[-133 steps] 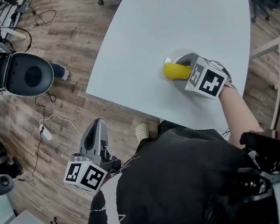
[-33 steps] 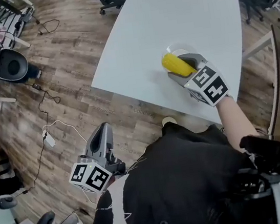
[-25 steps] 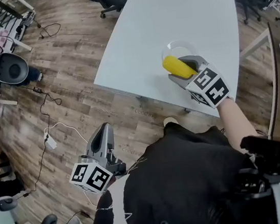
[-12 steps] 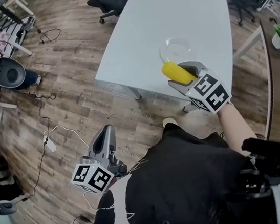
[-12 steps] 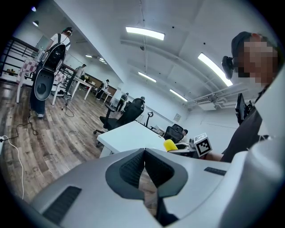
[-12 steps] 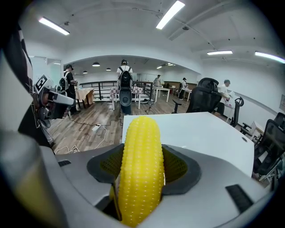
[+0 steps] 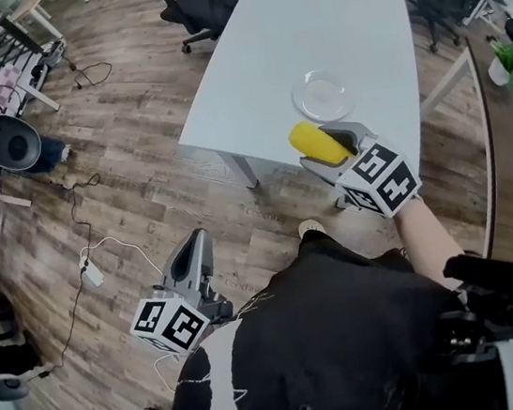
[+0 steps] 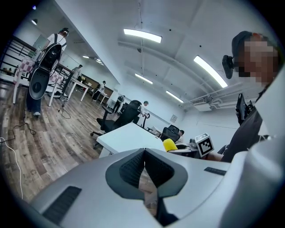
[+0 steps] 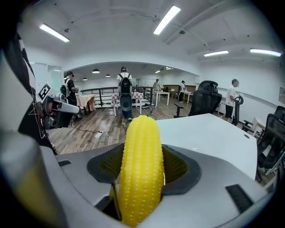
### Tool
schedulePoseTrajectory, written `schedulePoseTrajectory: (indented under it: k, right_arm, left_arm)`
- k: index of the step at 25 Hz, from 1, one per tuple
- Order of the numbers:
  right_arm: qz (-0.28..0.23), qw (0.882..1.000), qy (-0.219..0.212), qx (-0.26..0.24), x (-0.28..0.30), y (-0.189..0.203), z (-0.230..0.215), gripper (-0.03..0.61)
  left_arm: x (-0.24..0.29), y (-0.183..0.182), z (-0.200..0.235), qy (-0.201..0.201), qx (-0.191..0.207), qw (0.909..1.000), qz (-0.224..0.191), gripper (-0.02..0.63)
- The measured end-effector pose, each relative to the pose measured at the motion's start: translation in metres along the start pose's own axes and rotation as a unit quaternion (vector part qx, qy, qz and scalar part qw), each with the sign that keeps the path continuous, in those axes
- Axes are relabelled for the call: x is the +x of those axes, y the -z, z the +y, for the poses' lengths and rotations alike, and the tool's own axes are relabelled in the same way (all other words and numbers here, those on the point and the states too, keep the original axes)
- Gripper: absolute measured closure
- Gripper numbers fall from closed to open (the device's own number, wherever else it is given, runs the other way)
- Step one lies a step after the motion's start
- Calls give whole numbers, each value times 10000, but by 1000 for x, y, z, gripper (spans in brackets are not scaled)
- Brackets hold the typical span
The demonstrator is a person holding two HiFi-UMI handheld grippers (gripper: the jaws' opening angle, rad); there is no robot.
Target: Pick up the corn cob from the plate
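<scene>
Right tool (image 7: pixel 338 148) pinching the corn cob (image 7: pixel 316 143) at the tabletop's (image 7: pixel 308 31) near edge, just near of the clear plate (image 7: pixel 301 106); cob runs along the jaws, tip pointing far-left. Left tool (image 7: pixel 193 244) pressed together, low over the floor (image 7: pixel 119 171).

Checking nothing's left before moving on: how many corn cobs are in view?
1: the corn cob, clamped in the right gripper, off the plate, which holds none.

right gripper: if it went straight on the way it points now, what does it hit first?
Likely nothing close. The right gripper, shut on the corn cob, points across the table near its corner; the plate lies right of that line. Beyond is wood floor. Height unclear.
</scene>
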State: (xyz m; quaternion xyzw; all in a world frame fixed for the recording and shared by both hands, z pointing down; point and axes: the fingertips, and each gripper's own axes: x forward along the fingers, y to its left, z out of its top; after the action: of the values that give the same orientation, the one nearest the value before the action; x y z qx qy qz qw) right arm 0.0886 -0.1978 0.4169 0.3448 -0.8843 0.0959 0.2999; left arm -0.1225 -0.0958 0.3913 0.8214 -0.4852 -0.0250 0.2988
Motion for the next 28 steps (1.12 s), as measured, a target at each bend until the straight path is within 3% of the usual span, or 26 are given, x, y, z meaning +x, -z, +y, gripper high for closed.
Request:
schedulePoseTrajectory:
  k: [7,13,17,24,28]
  right_arm:
    - [-310,9990,-116,285,-5,-15,33,325]
    - [-660,9921,-438,968,-12,-23,69,325]
    - [-867,9830,-684,1464,-18,-23,92,325]
    - [-1290,9556,-1109,2407,-25,-23,118,325]
    - [-1320,9552,-1105,2409,-29,-23,124,325]
  left_arm:
    - [-18,3,3,114,76,9999,57,601]
    - [-30,6,0,278,177,9993,149,601]
    - [-38,13,-6,433,255,9984,252,601]
    - [-51,16,-5,540,294,9976,319,601]
    - [-54,17,-4,600,331,9971,332,601]
